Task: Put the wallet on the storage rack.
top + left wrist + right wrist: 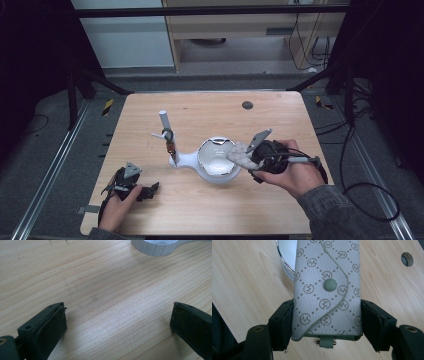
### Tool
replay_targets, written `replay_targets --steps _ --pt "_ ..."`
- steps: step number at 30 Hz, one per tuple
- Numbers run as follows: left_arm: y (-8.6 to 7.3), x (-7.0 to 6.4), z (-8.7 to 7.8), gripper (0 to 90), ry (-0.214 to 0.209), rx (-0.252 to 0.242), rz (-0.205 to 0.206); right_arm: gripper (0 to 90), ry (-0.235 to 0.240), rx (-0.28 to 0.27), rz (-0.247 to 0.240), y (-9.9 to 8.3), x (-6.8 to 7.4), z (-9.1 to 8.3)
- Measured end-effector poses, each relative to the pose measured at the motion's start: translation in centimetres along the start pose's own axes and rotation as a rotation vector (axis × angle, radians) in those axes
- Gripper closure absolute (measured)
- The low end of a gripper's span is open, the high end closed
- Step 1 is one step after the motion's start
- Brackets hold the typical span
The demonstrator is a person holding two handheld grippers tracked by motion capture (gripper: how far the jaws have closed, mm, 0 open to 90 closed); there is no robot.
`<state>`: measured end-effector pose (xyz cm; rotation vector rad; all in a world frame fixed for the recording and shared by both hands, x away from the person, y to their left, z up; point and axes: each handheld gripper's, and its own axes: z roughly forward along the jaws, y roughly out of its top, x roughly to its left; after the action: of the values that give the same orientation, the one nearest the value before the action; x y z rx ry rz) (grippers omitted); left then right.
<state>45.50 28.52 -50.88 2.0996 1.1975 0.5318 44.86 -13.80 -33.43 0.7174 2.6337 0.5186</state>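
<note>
A grey patterned key pouch (327,290) with a round snap button sits squeezed between the two black jaws of my right gripper (325,323). In the high view that pouch (241,154) hangs at the right rim of a white round mirror stand (216,160), with my right gripper (252,157) held by a hand just right of it. A white post (166,125) with hooks rises from the stand's left end, and a small brown item hangs on it. My left gripper (150,190) rests low at the table's front left, jaws wide apart (117,322) over bare wood.
The wooden table (210,210) has a small dark round hole (247,105) near its back edge, also seen as the hole (407,259) in the right gripper view. The stand's ribbed white rim (155,247) lies ahead of the left gripper. Cables trail right of the table.
</note>
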Motion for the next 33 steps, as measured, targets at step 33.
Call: replay_targets --steps 33 --pt "0.0 -0.1 0.0 0.0 -0.002 -0.007 -0.003 31.7 0.019 0.074 -0.121 3.4 2.3 2.5"
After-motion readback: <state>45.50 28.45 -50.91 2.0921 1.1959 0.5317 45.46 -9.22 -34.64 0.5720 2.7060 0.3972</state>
